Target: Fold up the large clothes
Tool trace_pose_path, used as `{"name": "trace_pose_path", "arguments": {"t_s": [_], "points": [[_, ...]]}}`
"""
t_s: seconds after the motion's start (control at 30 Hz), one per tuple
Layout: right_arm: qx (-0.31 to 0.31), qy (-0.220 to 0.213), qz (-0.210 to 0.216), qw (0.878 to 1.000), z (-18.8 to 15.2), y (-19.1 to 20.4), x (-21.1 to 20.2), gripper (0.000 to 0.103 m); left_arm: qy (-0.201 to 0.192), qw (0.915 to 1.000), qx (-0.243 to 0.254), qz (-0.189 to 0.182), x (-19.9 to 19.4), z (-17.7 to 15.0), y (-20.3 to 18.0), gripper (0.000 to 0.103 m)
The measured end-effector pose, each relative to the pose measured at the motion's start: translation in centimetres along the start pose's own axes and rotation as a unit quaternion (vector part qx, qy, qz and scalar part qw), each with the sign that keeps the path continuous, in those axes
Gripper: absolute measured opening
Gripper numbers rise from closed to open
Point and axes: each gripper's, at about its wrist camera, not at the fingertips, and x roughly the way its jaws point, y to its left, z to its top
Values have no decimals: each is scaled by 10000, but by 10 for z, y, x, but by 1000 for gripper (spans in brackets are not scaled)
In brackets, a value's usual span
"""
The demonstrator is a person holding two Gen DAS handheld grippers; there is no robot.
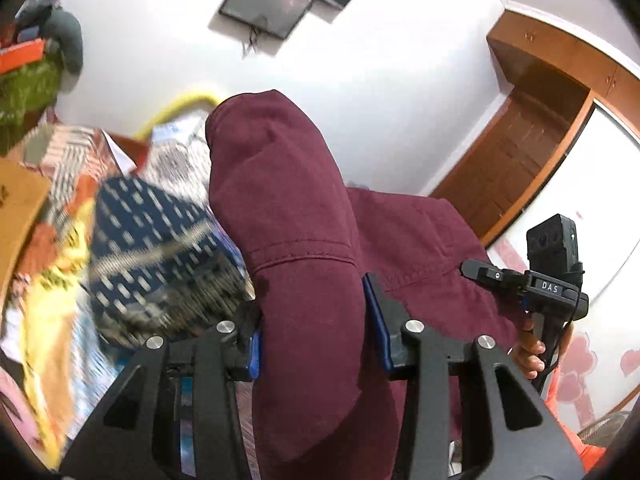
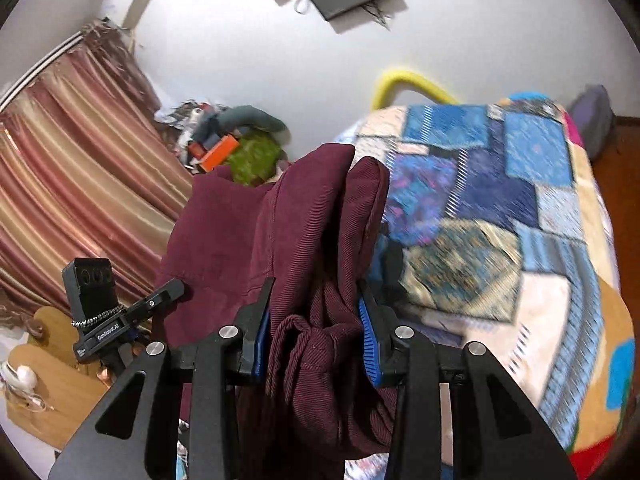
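- Garment in maroon is hanging above the patchwork bed, bunched between both grippers.
- Left gripper is pinching a thick fold; right gripper is clamping corded fabric, which may be slipping out.

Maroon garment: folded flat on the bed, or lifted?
Lifted: the maroon garment hangs bunched between the left gripper and right gripper, above the patchwork bedspread.

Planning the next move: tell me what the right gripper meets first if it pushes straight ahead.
The maroon garment already clamped in the right gripper fills that line; behind it, probably the patchwork bedspread, though depth is unclear.
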Motion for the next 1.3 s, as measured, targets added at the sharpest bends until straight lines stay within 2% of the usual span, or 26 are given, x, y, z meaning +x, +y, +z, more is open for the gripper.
{"name": "trace_pose_path", "arguments": {"t_s": [0.2,0.43,0.53,0.6,0.63,0.73,0.83,0.93,1.07,1.3], "points": [[-285,-102,217,9993,24,12,63,33,-273,9986,84,442,2,46,49,41],[-188,121,470,9986,36,-7,157,33,-173,9952,-84,963,36,73,127,41],[7,448,382,9983,30,-31,208,33,184,9909,-341,1291,74,69,179,41],[113,697,147,9974,22,-51,239,34,379,9840,-268,1720,96,59,206,44],[208,838,134,9962,18,-62,251,34,430,9824,-234,1802,103,52,218,48],[391,1169,58,9924,4,-87,277,39,300,9843,-286,1715,106,38,231,56],[216,1078,-72,9939,-1,-89,273,43,233,9813,-73,1909,106,36,221,60],[43,946,-358,9949,-4,-82,254,46,276,9725,180,2306,108,38,205,61],[-416,629,-753,9943,-9,-59,210,46,252,9598,504,2749,95,35,176,61],[-981,-40,-871,9913,-15,-9,141,46,-21,9435,1139,3113,53,11,109,61]]}}
